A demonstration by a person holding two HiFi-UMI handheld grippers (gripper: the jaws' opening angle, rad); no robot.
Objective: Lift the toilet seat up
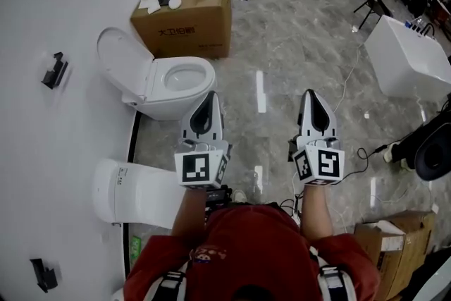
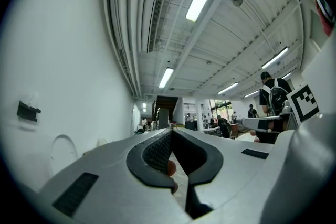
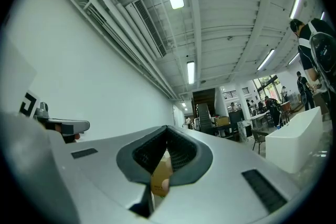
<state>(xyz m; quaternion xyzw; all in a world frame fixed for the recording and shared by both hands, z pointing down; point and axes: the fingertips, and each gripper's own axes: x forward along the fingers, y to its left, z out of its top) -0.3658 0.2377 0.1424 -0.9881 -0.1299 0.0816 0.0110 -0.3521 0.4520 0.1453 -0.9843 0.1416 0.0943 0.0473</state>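
A white toilet stands against the white wall at the left of the head view. Its lid is raised and leans on the wall, and the oval bowl opening faces up. I cannot tell whether the seat ring lies on the rim. My left gripper is shut and empty, held level just right of the bowl. My right gripper is shut and empty too, further right over the marble floor. In the left gripper view the jaws meet at the tips, with the raised lid at far left. The right gripper also shows closed tips.
A cardboard box with loose white parts on top stands behind the toilet. A second white toilet sits at lower left by my body. A white tub is at right, a cable on the floor, and another box at lower right.
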